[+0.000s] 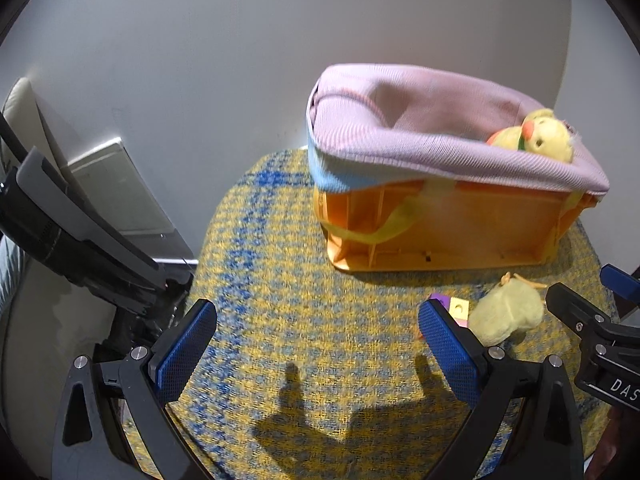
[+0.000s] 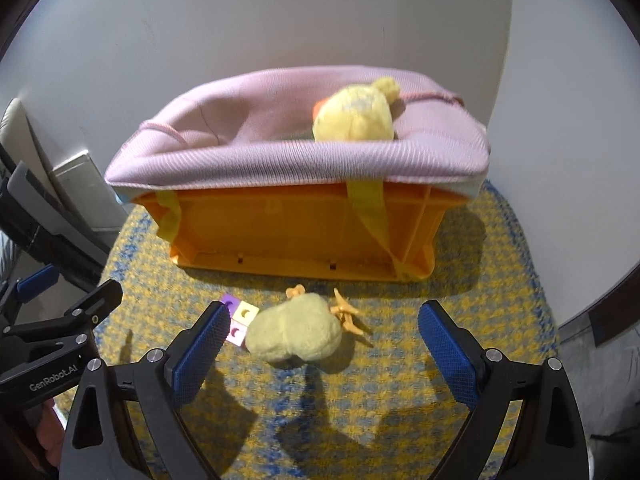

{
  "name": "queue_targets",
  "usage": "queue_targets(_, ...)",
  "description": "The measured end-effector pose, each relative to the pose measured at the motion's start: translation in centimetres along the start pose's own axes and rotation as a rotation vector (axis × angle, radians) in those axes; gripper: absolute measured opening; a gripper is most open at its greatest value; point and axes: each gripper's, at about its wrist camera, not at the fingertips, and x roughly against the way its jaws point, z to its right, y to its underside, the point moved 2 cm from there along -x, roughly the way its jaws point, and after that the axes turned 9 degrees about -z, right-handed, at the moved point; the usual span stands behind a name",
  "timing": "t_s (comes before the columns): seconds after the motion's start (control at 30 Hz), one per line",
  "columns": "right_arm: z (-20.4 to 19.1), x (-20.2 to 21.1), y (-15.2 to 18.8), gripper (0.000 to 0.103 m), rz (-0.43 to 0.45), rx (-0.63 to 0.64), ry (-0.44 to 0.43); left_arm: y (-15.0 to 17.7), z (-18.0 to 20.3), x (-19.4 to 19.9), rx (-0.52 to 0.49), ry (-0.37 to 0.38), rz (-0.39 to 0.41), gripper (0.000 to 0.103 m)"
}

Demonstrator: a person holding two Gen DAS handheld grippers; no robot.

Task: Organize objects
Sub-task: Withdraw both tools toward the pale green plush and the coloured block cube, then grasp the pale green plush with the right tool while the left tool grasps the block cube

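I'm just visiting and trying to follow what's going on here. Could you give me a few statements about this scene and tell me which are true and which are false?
1. A yellow plush chick sits inside the pink-lined orange bin. True.
2. The right gripper is clamped on the plush toy lying on the mat. False: its jaws are wide open, and the toy lies loose between and ahead of them.
3. Small coloured blocks lie right beside that loose toy. True.
4. The left gripper is holding a block. False: it is open and holds nothing.
5. The bin stands on a bare wooden table. False: it stands on a yellow and blue woven mat.
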Motion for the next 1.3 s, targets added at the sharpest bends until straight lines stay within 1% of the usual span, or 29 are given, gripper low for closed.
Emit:
queue_targets(0.3,0.3,-3.6,0.1,0.095,-0.04,-0.047,-0.008,0.4,0.1,-3.3,0.006,-0.001,-0.041,0.103)
queue_targets(0.53,0.7,-5.8,-0.4,0.095,-0.048,-0.131,-0.027,0.2,-0.1,-5.5,0.025,0.007,-0.066,0.103)
queue_targets(0.7,0.8,-7.2,-0.4,0.095,-0.063,-0.174,-0.055,0.2,0.0,-6.5,0.016,0.005,-0.075,0.103)
queue_targets(0.73,0.7,-7.4,-0.4,0.091,-0.068,-0.178,-0.054,0.2,0.1,-6.6,0.012,0.004,-0.075,0.103)
queue_targets(0.77,0.8,-7.6,-0.3,0.082,-0.075,-0.182,-0.055,0.2,0.1,-6.7,0.009,0.004,-0.076,0.103)
queue_targets(0.83,0.9,-8.2,-0.2,0.069,-0.091,-0.201,-0.062,0.3,0.4,-6.9,0.002,0.006,-0.077,0.103)
queue_targets(0.9,1.0,-8.5,0.0,0.069,-0.1,-0.212,-0.089,0.4,0.6,-7.0,-0.004,0.01,-0.079,0.103)
queue_targets(1.0,0.7,-8.5,0.0,0.069,-0.102,-0.198,-0.088,0.5,1.0,-7.0,-0.019,0.012,-0.078,0.103)
queue_targets(1.03,0.6,-8.5,0.0,0.068,-0.106,-0.198,-0.095,0.6,1.1,-7.0,-0.023,0.014,-0.078,0.103)
queue_targets(1.07,0.6,-8.5,0.1,0.063,-0.107,-0.198,-0.104,0.7,1.2,-6.9,-0.025,0.014,-0.078,0.103)
queue_targets(1.1,0.5,-8.4,0.1,0.061,-0.106,-0.194,-0.109,0.7,1.3,-6.9,-0.027,0.015,-0.077,0.103)
queue_targets(1.13,0.4,-8.3,0.1,0.057,-0.104,-0.189,-0.108,0.7,1.3,-6.8,-0.029,0.015,-0.075,0.103)
queue_targets(1.23,0.4,-7.9,0.2,0.054,-0.095,-0.177,-0.11,0.7,1.7,-6.6,-0.039,0.019,-0.07,0.103)
queue_targets(1.3,1.1,-7.7,0.3,0.054,-0.089,-0.178,-0.102,0.8,2.0,-6.5,-0.048,0.024,-0.068,0.103)
